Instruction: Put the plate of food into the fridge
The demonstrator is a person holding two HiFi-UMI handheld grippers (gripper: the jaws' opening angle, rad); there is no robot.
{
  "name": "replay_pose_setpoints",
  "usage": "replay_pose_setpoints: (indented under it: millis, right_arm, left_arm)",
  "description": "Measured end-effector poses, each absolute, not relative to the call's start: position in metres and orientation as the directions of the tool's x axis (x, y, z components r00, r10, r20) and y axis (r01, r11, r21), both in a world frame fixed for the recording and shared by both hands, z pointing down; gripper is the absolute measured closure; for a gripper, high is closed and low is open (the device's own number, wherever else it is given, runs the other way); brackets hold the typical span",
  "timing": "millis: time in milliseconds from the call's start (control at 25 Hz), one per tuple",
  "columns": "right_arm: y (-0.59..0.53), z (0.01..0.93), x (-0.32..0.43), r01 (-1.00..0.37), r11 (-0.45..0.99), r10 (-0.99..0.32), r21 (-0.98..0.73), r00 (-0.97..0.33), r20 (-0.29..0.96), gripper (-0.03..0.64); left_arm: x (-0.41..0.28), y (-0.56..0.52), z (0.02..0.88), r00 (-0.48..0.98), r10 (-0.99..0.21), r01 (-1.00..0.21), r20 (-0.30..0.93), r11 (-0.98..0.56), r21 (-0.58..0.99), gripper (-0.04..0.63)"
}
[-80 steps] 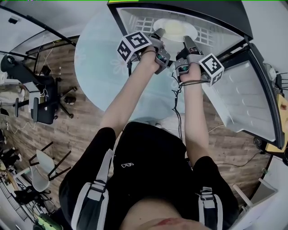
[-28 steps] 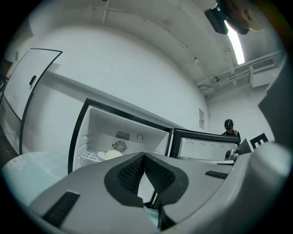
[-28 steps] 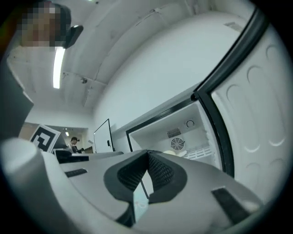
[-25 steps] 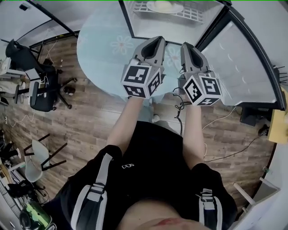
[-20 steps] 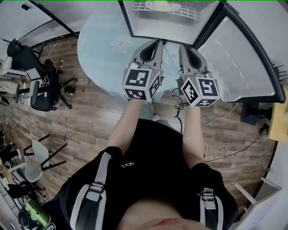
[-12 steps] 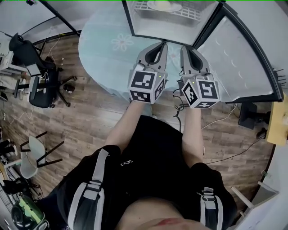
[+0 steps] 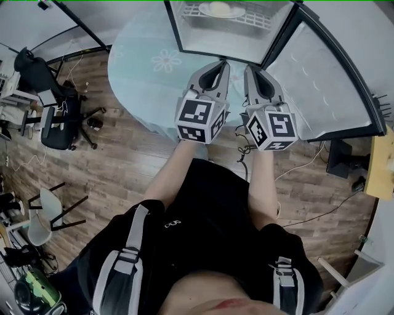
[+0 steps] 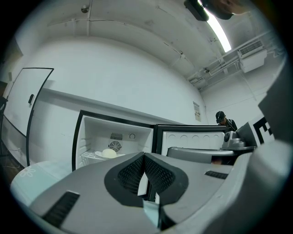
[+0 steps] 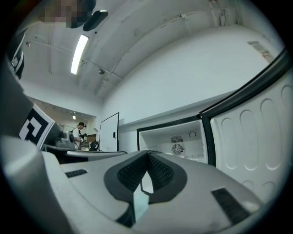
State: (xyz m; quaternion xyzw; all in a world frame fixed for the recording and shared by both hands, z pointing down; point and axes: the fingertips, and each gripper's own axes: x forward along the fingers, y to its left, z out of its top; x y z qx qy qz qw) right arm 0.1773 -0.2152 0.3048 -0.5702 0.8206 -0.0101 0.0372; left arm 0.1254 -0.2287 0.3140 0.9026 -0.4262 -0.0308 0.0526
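The plate of food (image 7: 218, 9) rests on the wire shelf inside the open fridge (image 7: 184, 34) at the top of the head view. The left gripper view shows the same plate (image 8: 108, 154) on the shelf, well beyond the jaws. My left gripper (image 7: 220, 63) and right gripper (image 7: 249, 67) hover side by side in front of the fridge, below its opening and clear of the plate. Both are shut with nothing between their jaws. The fridge door (image 7: 326, 80) stands swung open to the right, and its white inner panel (image 9: 256, 137) fills the right of the right gripper view.
A round table with a pale flowered cloth (image 7: 141, 55) stands left of the fridge. An office chair (image 7: 52, 126) and other chairs sit at the far left on the wood floor. Cables trail on the floor at the right. A person (image 8: 223, 119) stands far off.
Both grippers have drawn back out of the fridge, leaving the plate on the wire shelf. Over the last second they have only drifted slightly to the right.
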Motion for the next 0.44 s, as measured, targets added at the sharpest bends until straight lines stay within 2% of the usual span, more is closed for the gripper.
replay_pose_setpoints:
  millis: [440]
  right_arm:
    - [-0.2072, 0.3109, 0.1776, -0.933, 0.357, -0.934, -0.049, -0.356, -0.029, 0.617]
  left_arm:
    - [0.1295, -0.2223, 0.3165, 0.632, -0.774, -0.766, -0.016, -0.628, 0.134, 0.605]
